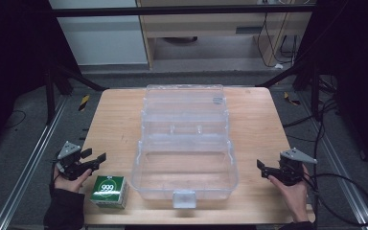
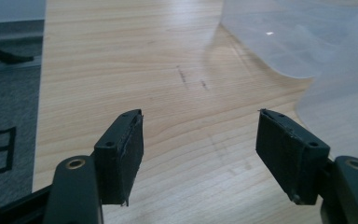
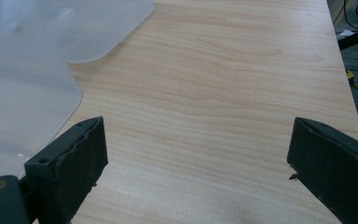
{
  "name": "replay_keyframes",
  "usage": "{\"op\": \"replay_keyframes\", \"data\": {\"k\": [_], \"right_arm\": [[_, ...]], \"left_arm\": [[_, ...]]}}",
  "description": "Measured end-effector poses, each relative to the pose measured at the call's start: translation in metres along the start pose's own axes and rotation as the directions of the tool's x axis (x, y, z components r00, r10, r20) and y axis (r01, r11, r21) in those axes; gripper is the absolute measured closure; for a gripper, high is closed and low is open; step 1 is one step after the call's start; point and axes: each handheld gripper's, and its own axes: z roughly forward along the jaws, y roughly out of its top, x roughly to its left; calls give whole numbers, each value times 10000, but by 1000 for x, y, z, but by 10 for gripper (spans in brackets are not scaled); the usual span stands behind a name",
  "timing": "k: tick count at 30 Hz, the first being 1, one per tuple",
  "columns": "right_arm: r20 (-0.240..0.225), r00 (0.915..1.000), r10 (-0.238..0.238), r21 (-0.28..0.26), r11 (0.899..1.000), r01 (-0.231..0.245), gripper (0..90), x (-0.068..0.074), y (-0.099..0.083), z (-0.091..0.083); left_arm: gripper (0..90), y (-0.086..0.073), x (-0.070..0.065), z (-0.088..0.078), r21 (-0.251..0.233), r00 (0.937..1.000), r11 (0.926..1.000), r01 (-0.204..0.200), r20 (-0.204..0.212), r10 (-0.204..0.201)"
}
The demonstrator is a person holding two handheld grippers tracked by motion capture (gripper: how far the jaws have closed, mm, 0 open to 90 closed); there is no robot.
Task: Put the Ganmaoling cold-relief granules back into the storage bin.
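A clear plastic storage box [image 1: 184,165] stands open in the middle of the wooden table [image 1: 120,120], its lid [image 1: 184,103] laid back behind it. A green and white carton marked 999 [image 1: 109,191] sits at the front left corner. My left gripper [image 1: 95,160] hovers just above and left of the carton, open and holding nothing; its jaws stand wide over bare wood [image 2: 200,140], with the box wall [image 2: 335,60] to the right. At the table's right edge my right gripper [image 1: 261,169] is open too, jaws far apart [image 3: 198,154], beside the box [image 3: 23,93].
Dark floor, metal rails and frame legs surround the table. Cables [image 1: 330,191] trail on the right. A wooden cabinet [image 1: 211,28] stands beyond the far edge. Bare wood lies left and right of the box.
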Motion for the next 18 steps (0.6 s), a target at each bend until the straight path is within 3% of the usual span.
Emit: {"op": "replay_keyframes", "data": {"k": [2, 4, 7, 12, 18], "right_arm": [[6, 9999, -115, 38, 9999, 115, 50, 1, -1, -2], [18, 9998, -192, 33, 9998, 192, 50, 2, -2, -4], [53, 9998, -199, -33, 9998, 200, 54, 3, -2, -7], [85, 9993, -361, 101, 9993, 360, 48, 4, -4, -8], [86, 9992, -401, 128, 9991, 400, 45, 5, -4, -8]], "left_arm": [[303, 2, -1, -1, -21, 9998, 9999, -123, 126, 123], [292, 11, -5, -5, 21, 9972, 9985, -543, 513, 541], [277, 16, -8, -8, 165, 9930, 9948, -1003, 641, 991], [265, 24, -8, -15, 284, 9856, 9903, -1358, 1055, 1322], [238, 36, -8, -27, 351, 9644, 9786, -2028, 1804, 1933]]}}
